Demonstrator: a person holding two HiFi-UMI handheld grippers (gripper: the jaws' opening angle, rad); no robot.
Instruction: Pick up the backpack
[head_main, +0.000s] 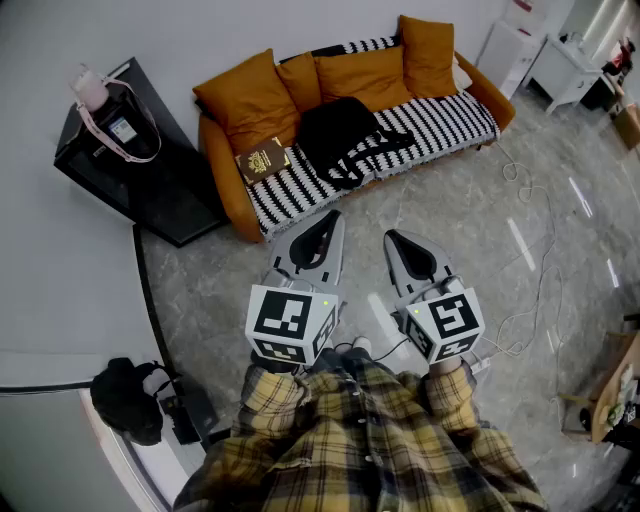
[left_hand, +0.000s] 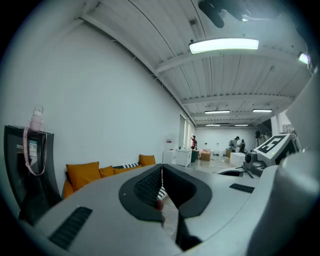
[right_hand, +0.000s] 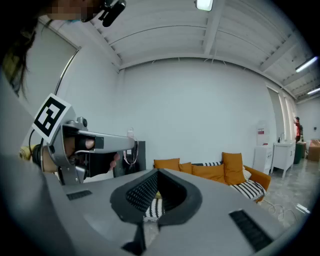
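In the head view the black backpack (head_main: 343, 136) lies slumped on the striped seat of an orange sofa (head_main: 222, 150), straps spilling toward the front edge. My left gripper (head_main: 327, 216) and right gripper (head_main: 391, 238) hover side by side over the floor, short of the sofa, both pointing at it. Each has its jaws shut with nothing between them. In the left gripper view the shut left gripper (left_hand: 161, 168) covers the sofa seat, and in the right gripper view the shut right gripper (right_hand: 157, 173) does the same. The backpack is hidden in both gripper views.
A brown book (head_main: 262, 160) lies on the sofa left of the backpack, with orange cushions (head_main: 362, 72) behind. A black cabinet (head_main: 150, 170) with a pink-strapped bottle (head_main: 93, 90) stands at left. A dark bag (head_main: 127, 399) sits on the floor near me. Cables (head_main: 533, 262) trail at right.
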